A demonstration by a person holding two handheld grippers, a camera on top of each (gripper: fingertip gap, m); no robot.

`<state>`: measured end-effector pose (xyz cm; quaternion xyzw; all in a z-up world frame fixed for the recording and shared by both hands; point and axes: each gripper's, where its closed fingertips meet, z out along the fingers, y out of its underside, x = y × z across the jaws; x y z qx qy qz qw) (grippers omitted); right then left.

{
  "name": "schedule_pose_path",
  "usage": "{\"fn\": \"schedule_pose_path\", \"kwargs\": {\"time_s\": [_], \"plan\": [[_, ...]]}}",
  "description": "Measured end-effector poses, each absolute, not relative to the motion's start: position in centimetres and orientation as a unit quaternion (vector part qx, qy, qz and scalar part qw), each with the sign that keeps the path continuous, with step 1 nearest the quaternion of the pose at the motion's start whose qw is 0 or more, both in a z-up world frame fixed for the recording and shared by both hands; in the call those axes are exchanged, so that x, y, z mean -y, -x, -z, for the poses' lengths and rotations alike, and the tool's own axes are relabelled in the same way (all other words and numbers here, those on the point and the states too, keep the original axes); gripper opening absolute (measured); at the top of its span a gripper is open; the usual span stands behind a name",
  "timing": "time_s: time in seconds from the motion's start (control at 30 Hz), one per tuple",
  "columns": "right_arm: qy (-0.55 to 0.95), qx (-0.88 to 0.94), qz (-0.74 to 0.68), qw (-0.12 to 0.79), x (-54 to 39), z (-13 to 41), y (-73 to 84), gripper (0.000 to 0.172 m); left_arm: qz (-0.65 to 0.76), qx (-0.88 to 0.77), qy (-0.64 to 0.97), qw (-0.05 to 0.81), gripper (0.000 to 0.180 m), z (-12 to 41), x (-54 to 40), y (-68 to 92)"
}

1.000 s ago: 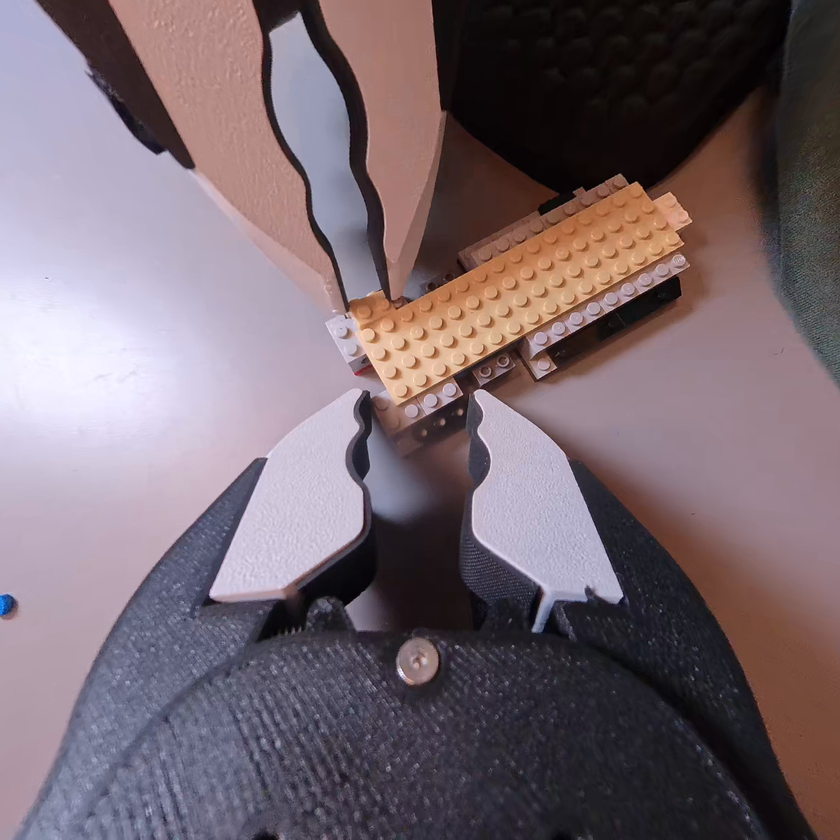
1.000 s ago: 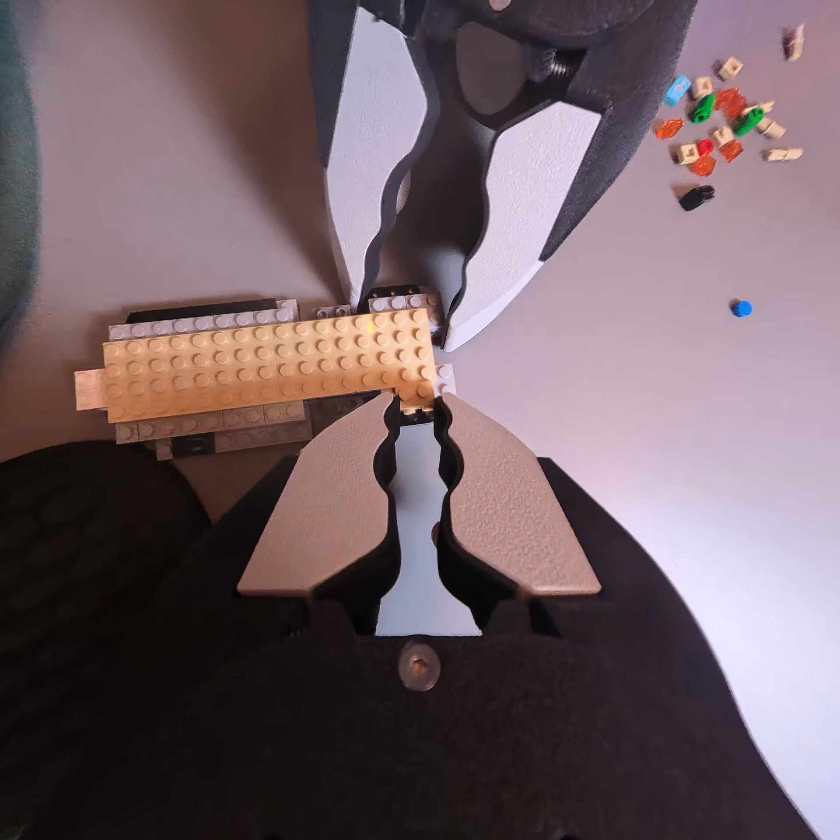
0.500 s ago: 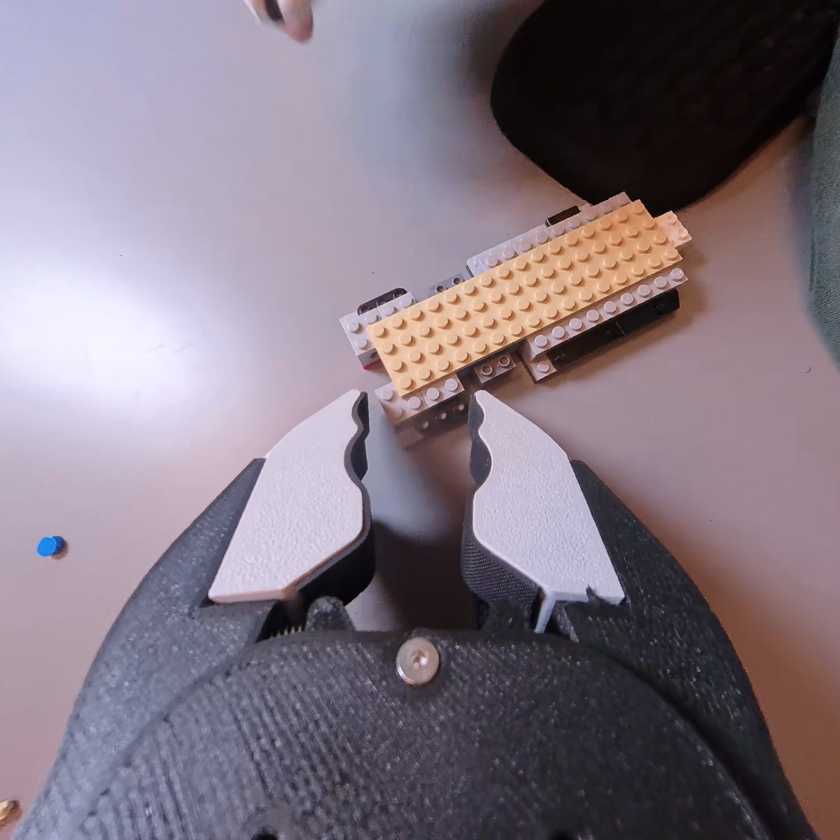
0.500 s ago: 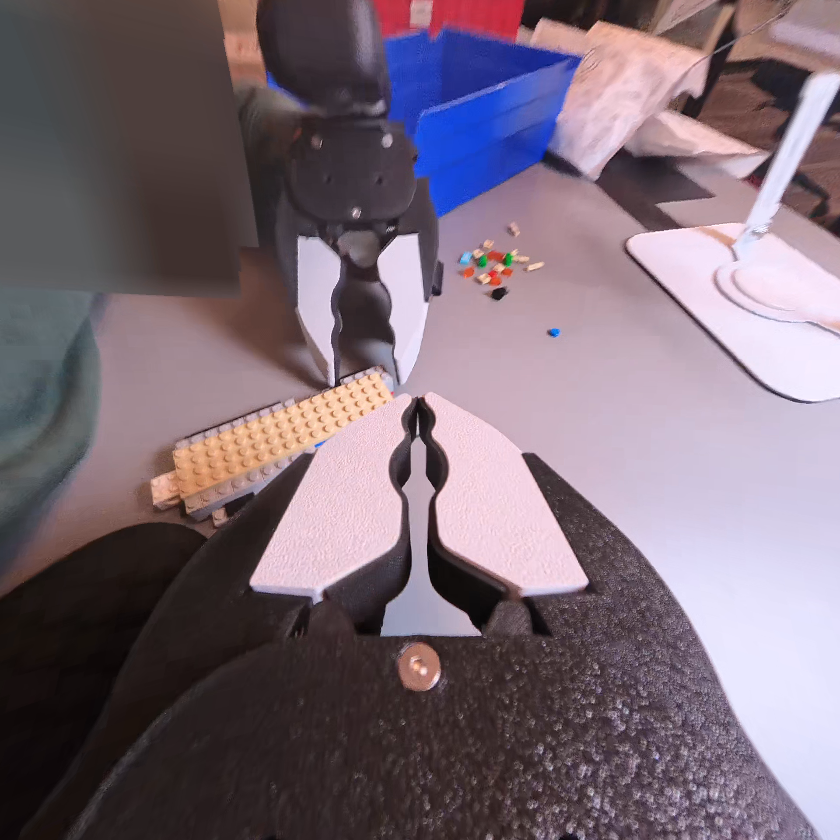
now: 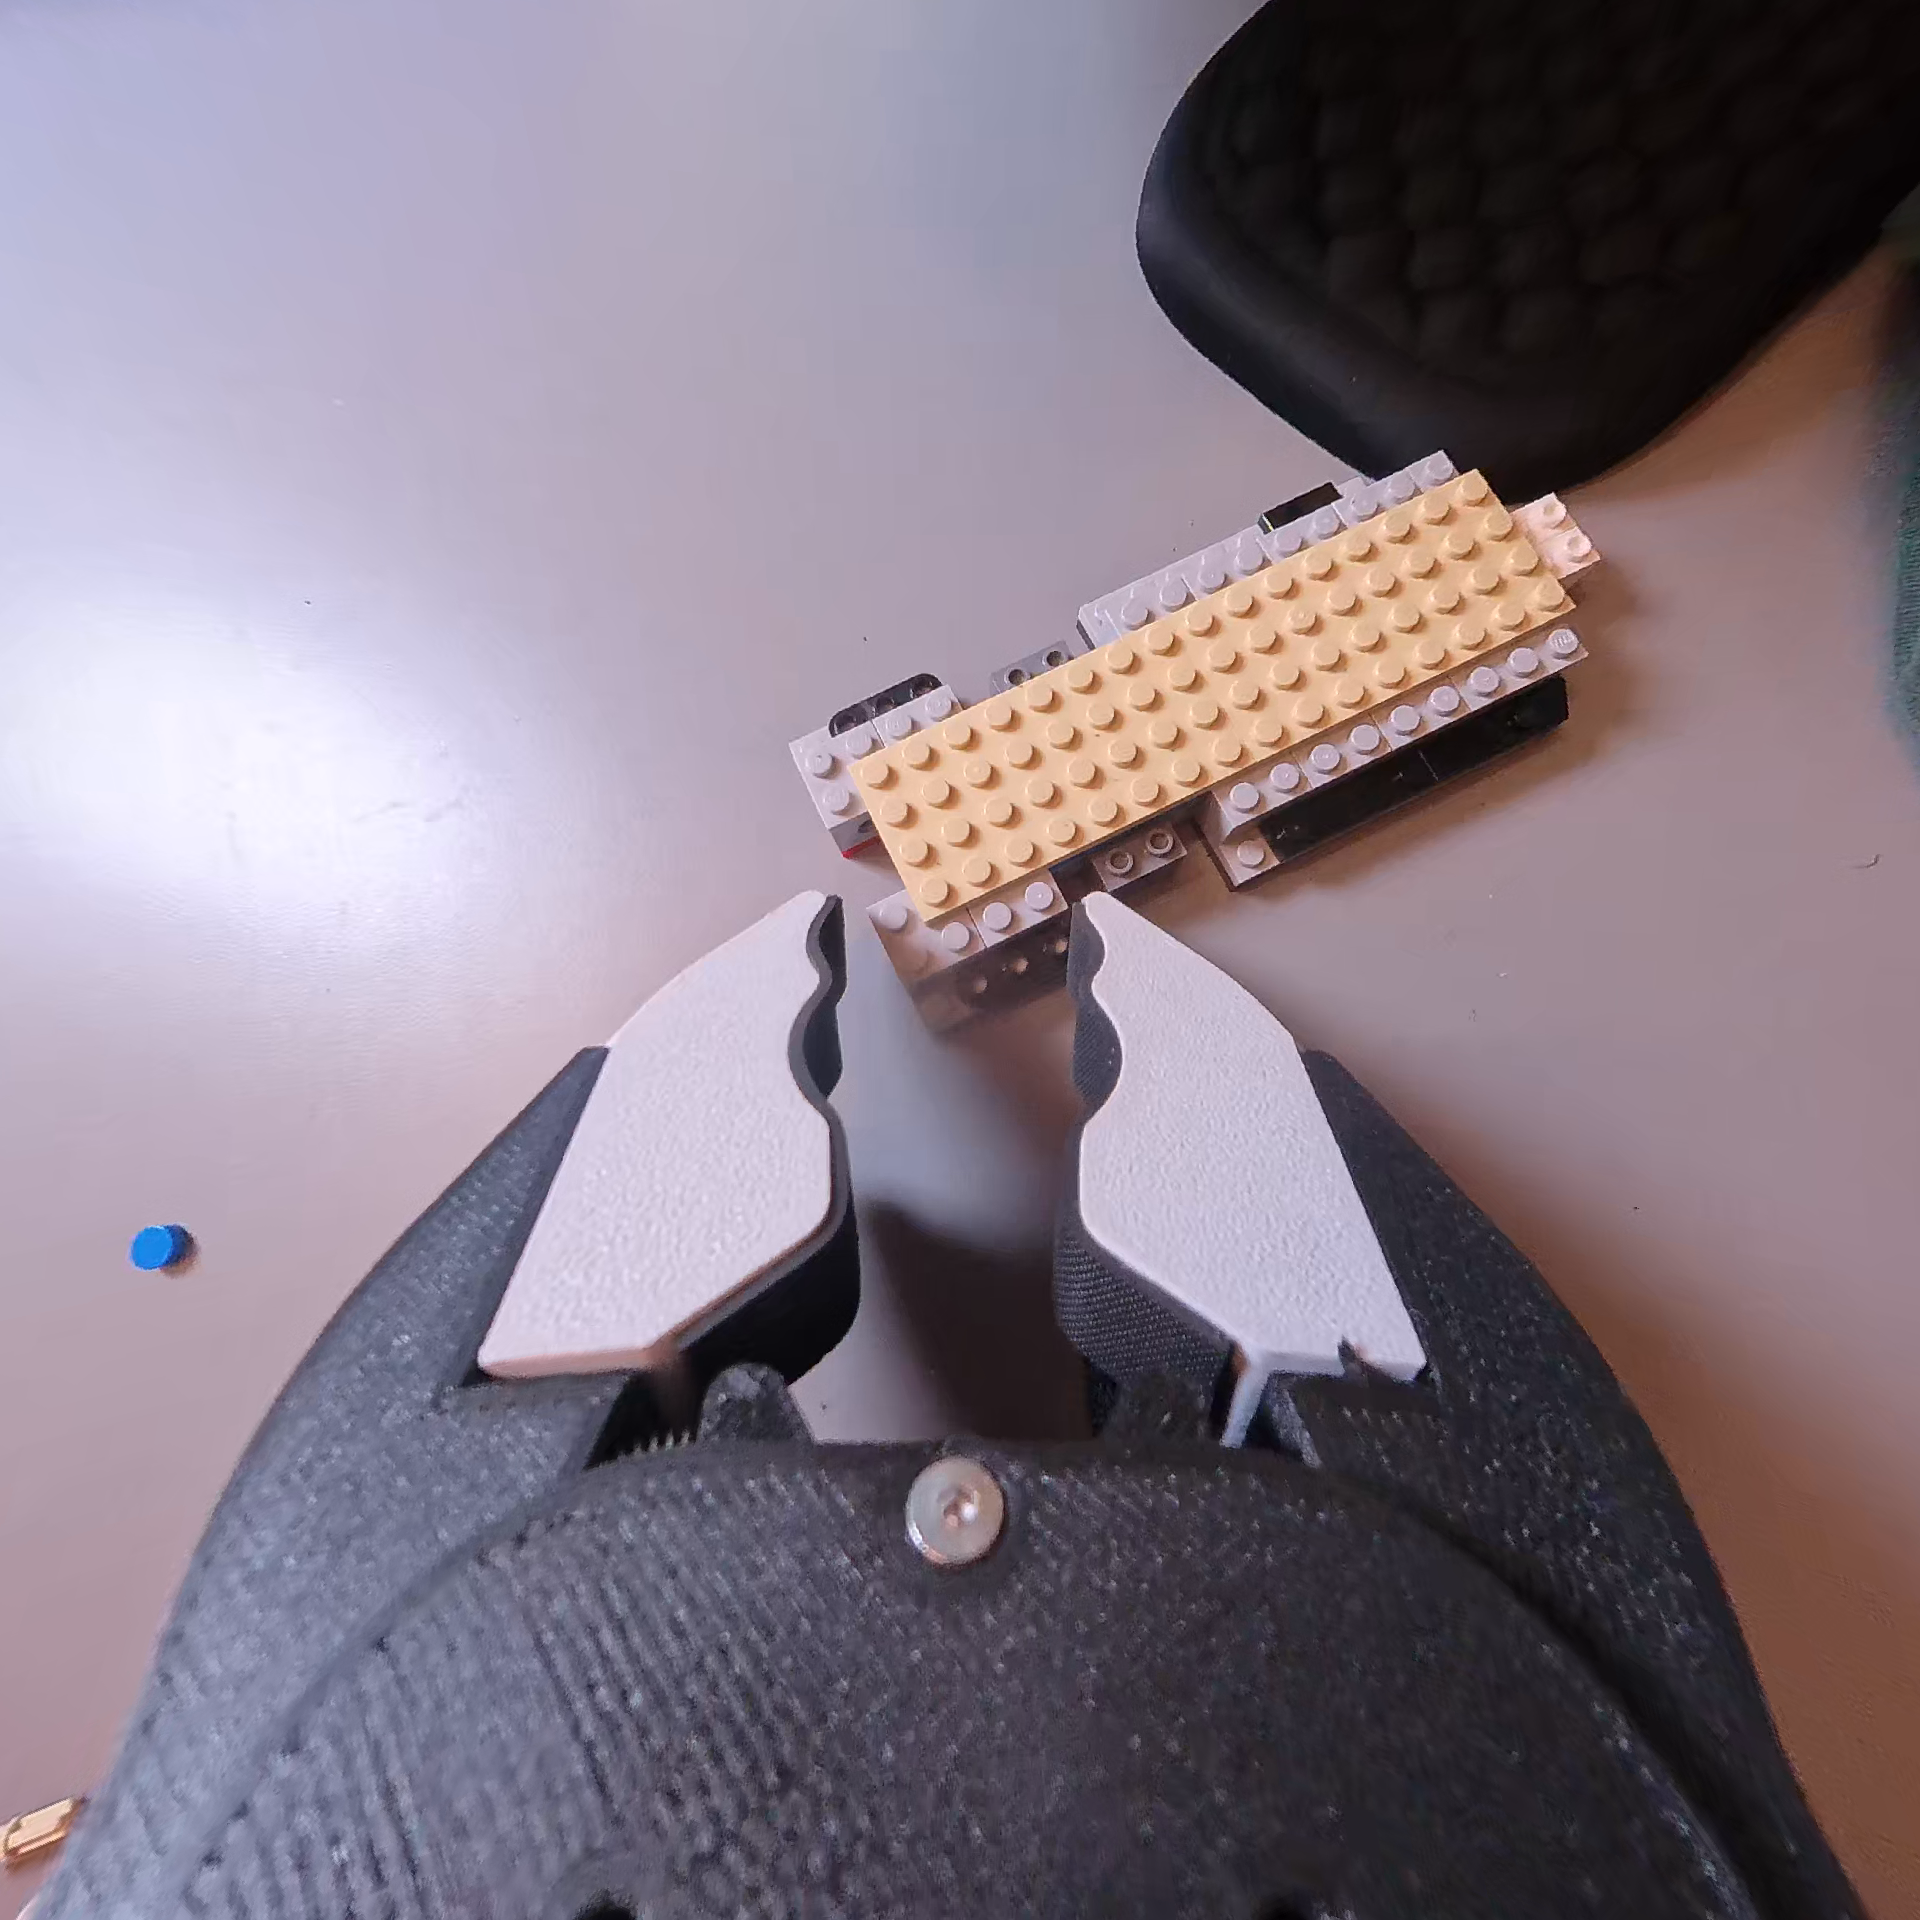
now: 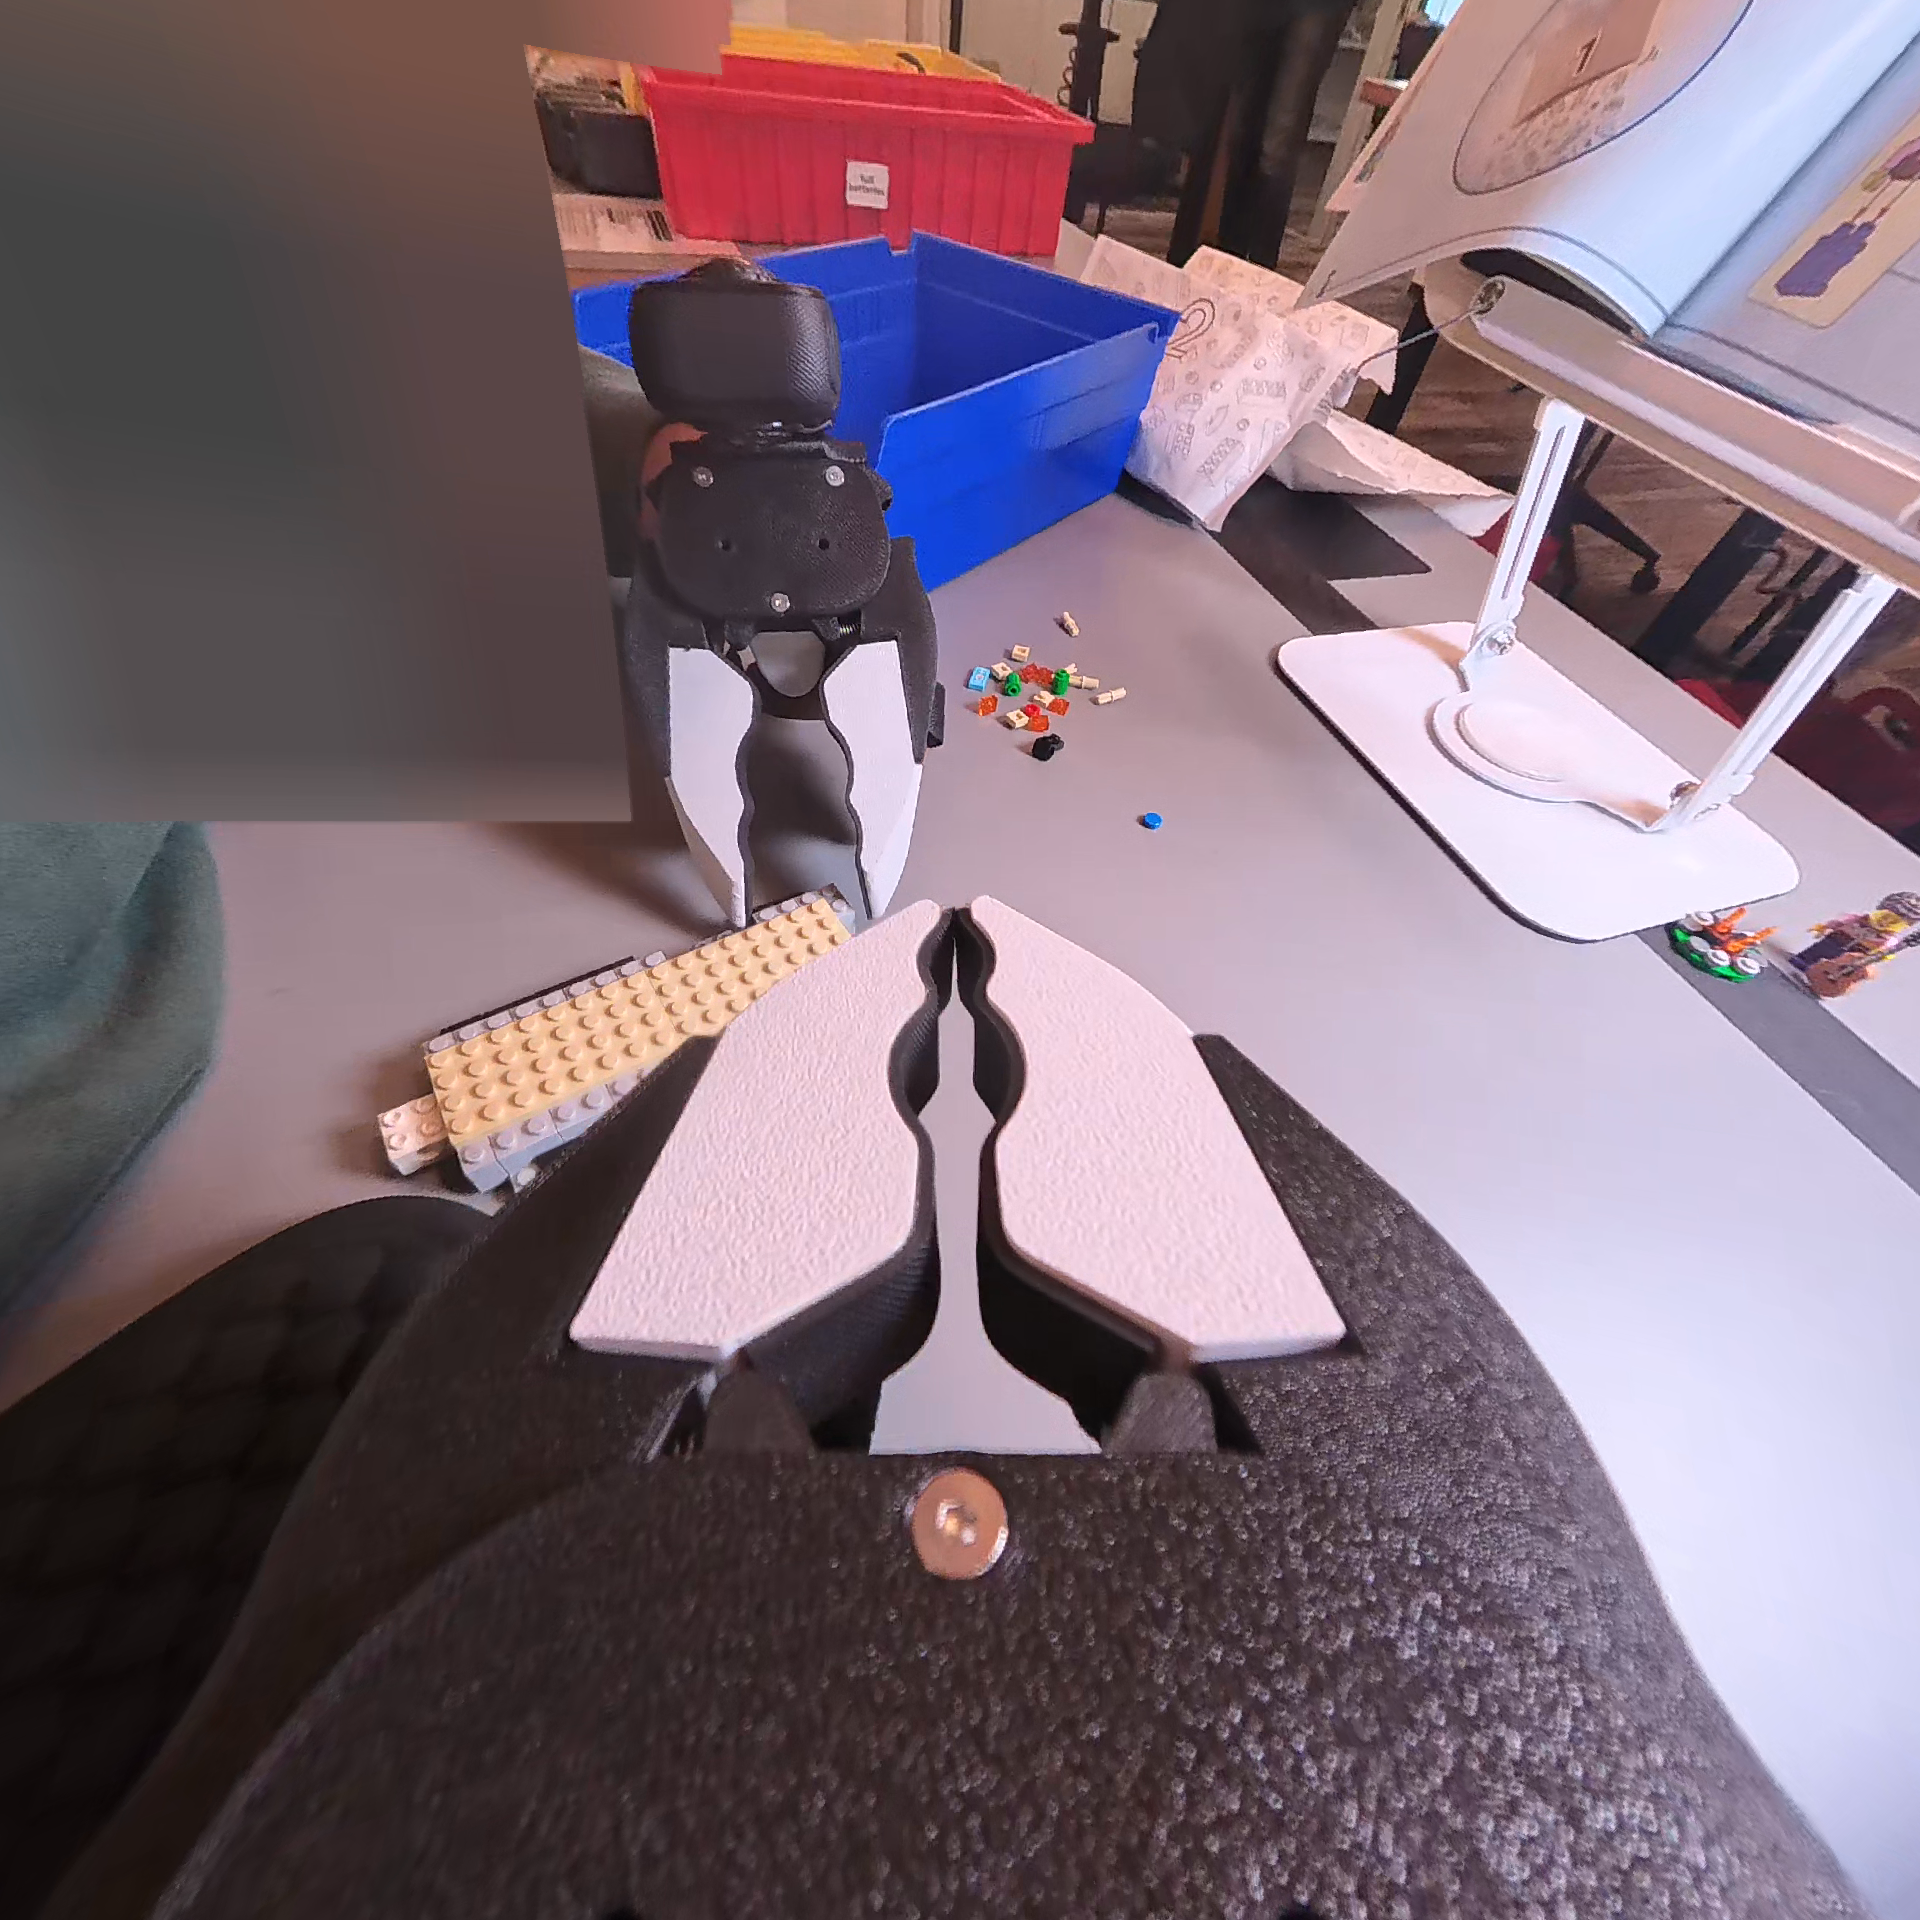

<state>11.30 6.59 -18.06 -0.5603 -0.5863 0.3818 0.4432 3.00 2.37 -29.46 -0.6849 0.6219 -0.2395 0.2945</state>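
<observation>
A grey table (image 6: pixel 1351 1039) carries a tan-topped brick assembly (image 5: pixel 1195 717), a lone small blue round piece (image 6: pixel 1149 821) and a scatter of tiny coloured pieces (image 6: pixel 1039 691). Farther back on it stand a blue bin (image 6: pixel 987 384) and a white stand base (image 6: pixel 1538 790), with crumpled printed paper (image 6: pixel 1247 405) beside the bin

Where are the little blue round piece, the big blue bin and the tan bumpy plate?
little blue round piece (image 5: pixel 160 1246), left wrist view, on its top.
big blue bin (image 6: pixel 1023 400), right wrist view, on its near side wall.
tan bumpy plate (image 5: pixel 1195 686), left wrist view, middle of its studded top.
</observation>
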Motion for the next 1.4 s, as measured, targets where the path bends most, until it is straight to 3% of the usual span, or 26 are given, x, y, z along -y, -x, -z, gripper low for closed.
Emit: {"fn": "schedule_pose_path", "kwargs": {"time_s": [0.47,0.87,1.17,1.4], "plan": [[0.596,0.555,-0.330,0.477,-5.6,16.2,-16.5,0.000,0.252,-0.602,0.683,0.328,0.045,27.7,-2.8,-2.8],[0.641,0.431,-0.328,0.543,0.6,17.5,-25.4,0.014,0.238,-0.463,0.698,0.492,0.053,21.2,-1.6,-3.1],[0.679,0.303,-0.269,0.612,14.0,20.7,-35.6,0.021,0.224,-0.374,0.672,0.599,0.053,17.5,9.6,-7.7],[0.726,0.234,-0.217,0.609,26.6,26.3,-43.1,0.025,0.216,-0.338,0.637,0.659,0.052,17.5,21.0,-13.1]]}}
